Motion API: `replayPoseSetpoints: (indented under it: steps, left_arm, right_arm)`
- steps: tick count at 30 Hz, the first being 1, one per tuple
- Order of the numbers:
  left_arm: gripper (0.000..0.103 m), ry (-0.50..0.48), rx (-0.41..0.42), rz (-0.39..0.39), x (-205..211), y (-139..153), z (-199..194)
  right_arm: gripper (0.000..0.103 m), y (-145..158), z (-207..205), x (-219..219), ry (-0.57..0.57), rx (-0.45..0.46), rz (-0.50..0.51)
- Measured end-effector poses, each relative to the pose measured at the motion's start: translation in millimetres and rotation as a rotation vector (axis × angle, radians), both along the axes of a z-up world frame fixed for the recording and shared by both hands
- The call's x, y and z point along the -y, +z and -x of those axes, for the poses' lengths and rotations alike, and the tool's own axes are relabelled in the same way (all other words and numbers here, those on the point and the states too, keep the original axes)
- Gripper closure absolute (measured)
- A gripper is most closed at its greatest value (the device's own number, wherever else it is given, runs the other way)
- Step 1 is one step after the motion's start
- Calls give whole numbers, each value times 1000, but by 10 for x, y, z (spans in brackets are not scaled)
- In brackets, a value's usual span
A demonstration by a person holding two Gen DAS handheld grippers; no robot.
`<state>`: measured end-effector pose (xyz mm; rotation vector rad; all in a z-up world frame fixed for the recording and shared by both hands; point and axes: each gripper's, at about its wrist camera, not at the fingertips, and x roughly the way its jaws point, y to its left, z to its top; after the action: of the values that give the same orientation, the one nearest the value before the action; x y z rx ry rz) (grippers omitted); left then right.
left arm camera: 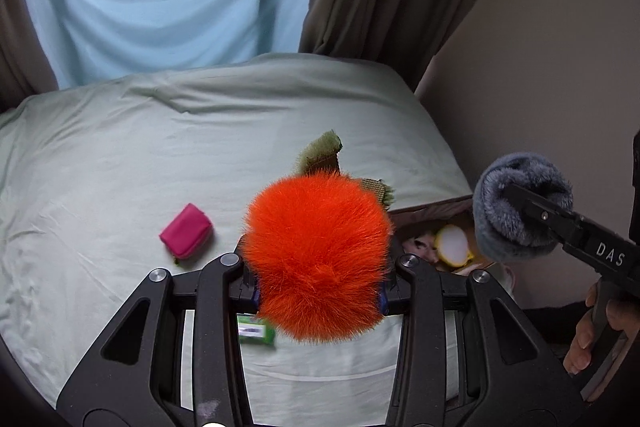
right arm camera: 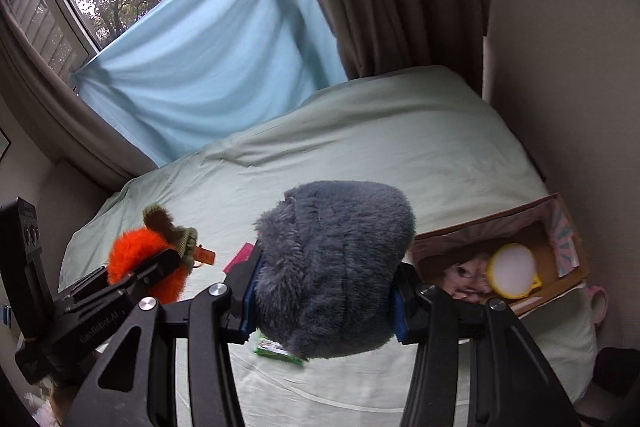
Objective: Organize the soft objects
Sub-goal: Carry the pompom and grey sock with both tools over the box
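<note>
Orange plush carrot [left arm camera: 316,267] pinched between the pads of the left gripper [left arm camera: 318,291], held above the bed [left arm camera: 120,147]. Grey plush [right arm camera: 332,267] likewise clamped in the right gripper [right arm camera: 324,311], also off the sheet. Cardboard box [right arm camera: 560,267] at bed's right edge holds a yellow-rimmed round item [right arm camera: 514,269]. Pink pouch [left arm camera: 186,231] and green packet [left arm camera: 256,333] lie on the sheet.

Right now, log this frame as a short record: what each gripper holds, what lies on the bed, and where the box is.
left gripper: shut on orange plush, lifted off the bed
right gripper: shut on grey plush, lifted
bed: pink pouch and green packet lying loose
box: open, at the bed's right edge, a yellow-rimmed round item inside
</note>
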<state>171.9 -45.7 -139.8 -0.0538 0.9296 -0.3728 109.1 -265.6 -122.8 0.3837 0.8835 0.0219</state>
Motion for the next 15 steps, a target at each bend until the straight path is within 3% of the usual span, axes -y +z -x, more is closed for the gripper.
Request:
replayPoseSetpoints:
  steps: [6, 15]
  left_arm:
    - [68, -29, 2, 1, 818, 11, 121]
    - [68, -64, -80, 6, 2039, -397, 68]
  right_arm:
    - [57, -57, 203, 768, -21, -29, 32]
    - [57, -434, 160, 1800, -35, -105, 36]
